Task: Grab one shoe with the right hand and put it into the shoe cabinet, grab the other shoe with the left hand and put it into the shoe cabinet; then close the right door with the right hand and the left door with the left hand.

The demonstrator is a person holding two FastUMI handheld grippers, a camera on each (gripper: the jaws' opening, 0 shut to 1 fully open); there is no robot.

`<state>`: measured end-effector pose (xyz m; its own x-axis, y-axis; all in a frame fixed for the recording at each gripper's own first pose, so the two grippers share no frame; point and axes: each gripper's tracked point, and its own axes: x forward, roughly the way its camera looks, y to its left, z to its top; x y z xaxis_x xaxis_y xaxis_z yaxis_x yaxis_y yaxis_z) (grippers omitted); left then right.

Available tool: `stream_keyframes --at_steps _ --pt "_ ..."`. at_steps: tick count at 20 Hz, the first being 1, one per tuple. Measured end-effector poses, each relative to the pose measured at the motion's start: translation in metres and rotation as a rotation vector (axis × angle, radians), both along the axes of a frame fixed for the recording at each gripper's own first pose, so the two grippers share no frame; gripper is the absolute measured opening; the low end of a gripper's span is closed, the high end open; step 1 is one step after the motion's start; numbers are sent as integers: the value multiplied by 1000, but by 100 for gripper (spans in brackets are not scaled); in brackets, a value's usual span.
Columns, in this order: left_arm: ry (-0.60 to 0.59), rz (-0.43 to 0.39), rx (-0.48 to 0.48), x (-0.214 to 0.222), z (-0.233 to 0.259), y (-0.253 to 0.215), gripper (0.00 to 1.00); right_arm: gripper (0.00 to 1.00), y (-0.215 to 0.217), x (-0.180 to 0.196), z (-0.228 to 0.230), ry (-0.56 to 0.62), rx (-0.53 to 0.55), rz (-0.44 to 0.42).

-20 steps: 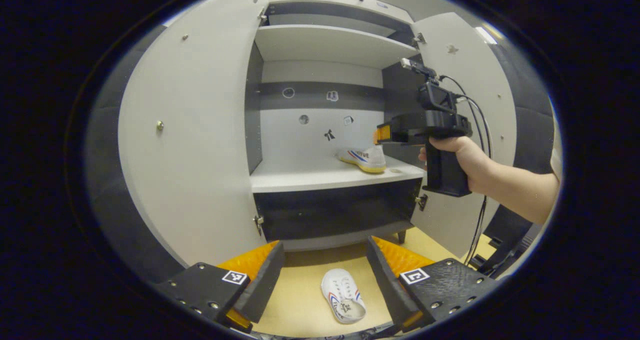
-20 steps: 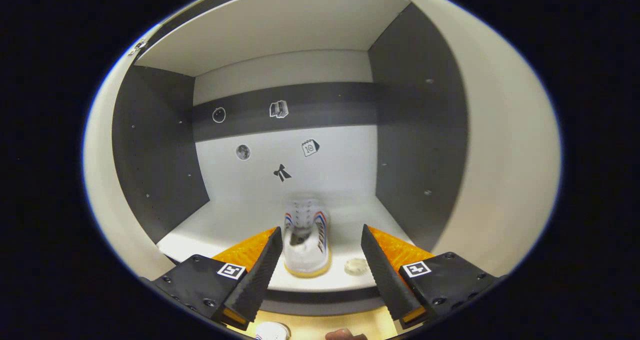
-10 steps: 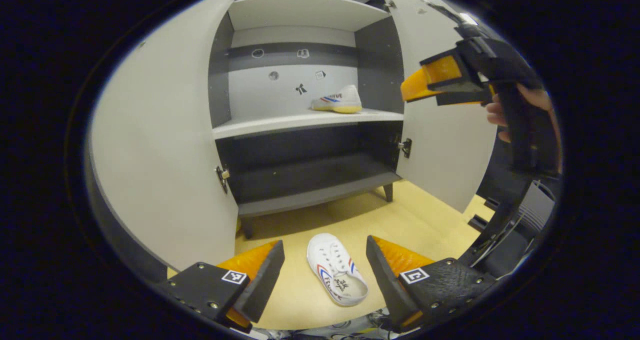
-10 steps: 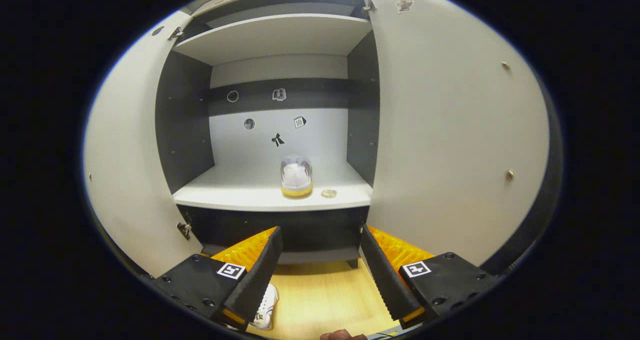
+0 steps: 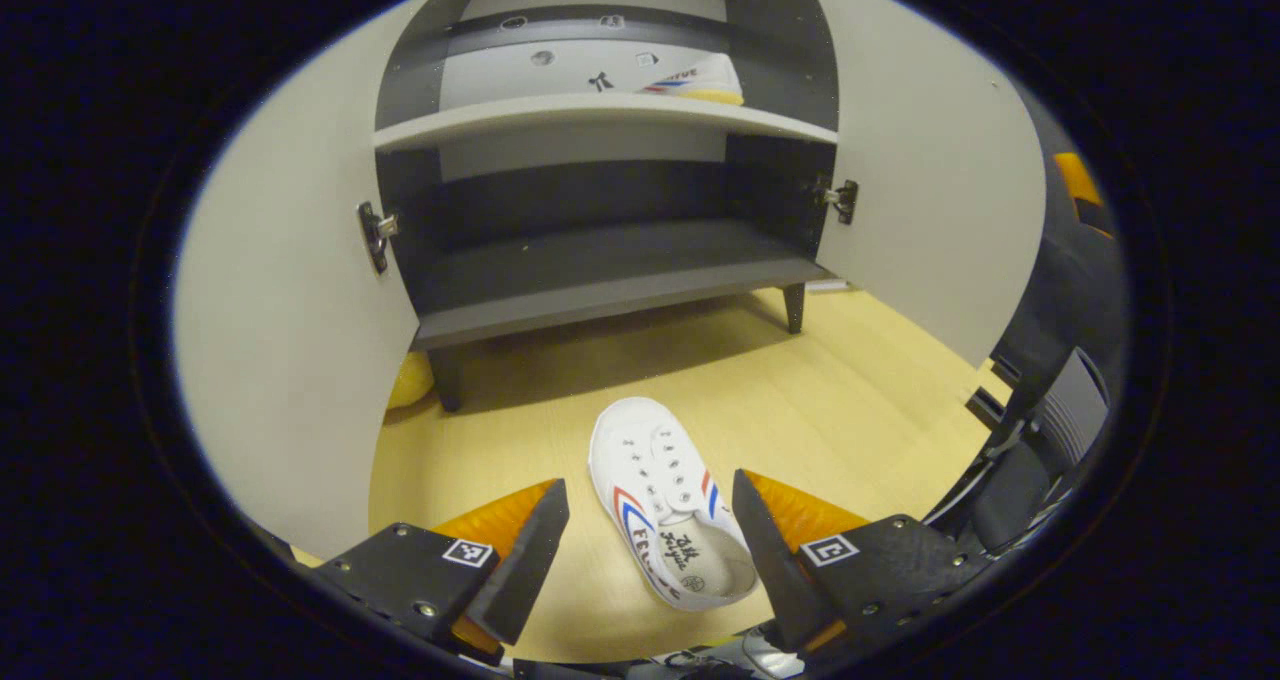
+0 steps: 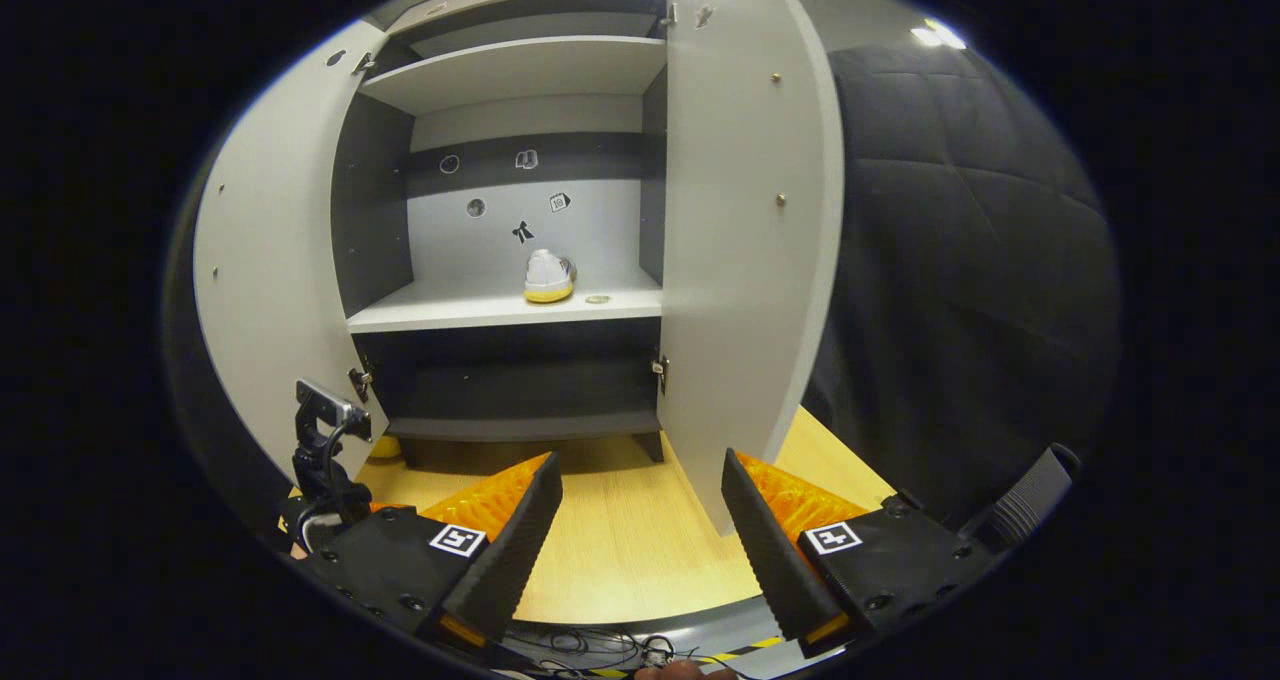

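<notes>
A white shoe [image 5: 665, 505] with red and blue stripes lies on the wooden floor, toe towards the cabinet. My left gripper [image 5: 645, 550] hangs open over it, and the shoe's heel end shows between the fingers. The other white shoe [image 6: 549, 276] stands on the cabinet's middle shelf [image 6: 480, 310], right of centre; in the left gripper view this shoe [image 5: 695, 78] sits near the top. My right gripper [image 6: 640, 530] is open and holds nothing, well back from the cabinet and facing it. Both doors stand open: the left door [image 6: 265, 290] and the right door [image 6: 750, 240].
A small round disc [image 6: 598, 299] lies on the shelf beside the shoe. Something yellow [image 5: 410, 380] sits on the floor under the cabinet's left leg. The lower shelf [image 5: 600, 280] is dark. Black padded wall [image 6: 970, 290] stands right of the right door. Cables lie by the front edge.
My right gripper drew back from the shelf, leaving the shoe there. My left gripper tipped down and came closer to the shoe on the floor.
</notes>
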<state>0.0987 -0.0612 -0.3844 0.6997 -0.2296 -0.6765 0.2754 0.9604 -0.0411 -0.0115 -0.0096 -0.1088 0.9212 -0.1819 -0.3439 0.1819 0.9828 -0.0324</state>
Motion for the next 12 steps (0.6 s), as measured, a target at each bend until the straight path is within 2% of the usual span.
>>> stream_keyframes --at_steps 4,5,7,8,11,12 --pt "102 45 7 2 -38 5 95 96 -28 -28 -16 20 -6 -7" --pt "124 54 18 0 -46 7 95 100 -39 -34 -20 27 -15 -30" --pt "155 91 23 0 -55 10 95 96 -63 -48 -24 39 2 -100" --pt "166 108 14 1 -58 11 95 100 -74 -52 -23 32 17 -140" --pt "221 145 18 -2 -78 17 93 100 -119 -65 -19 12 51 -249" --pt "259 144 6 -7 -86 14 92 96 -129 -67 -18 3 66 -276"
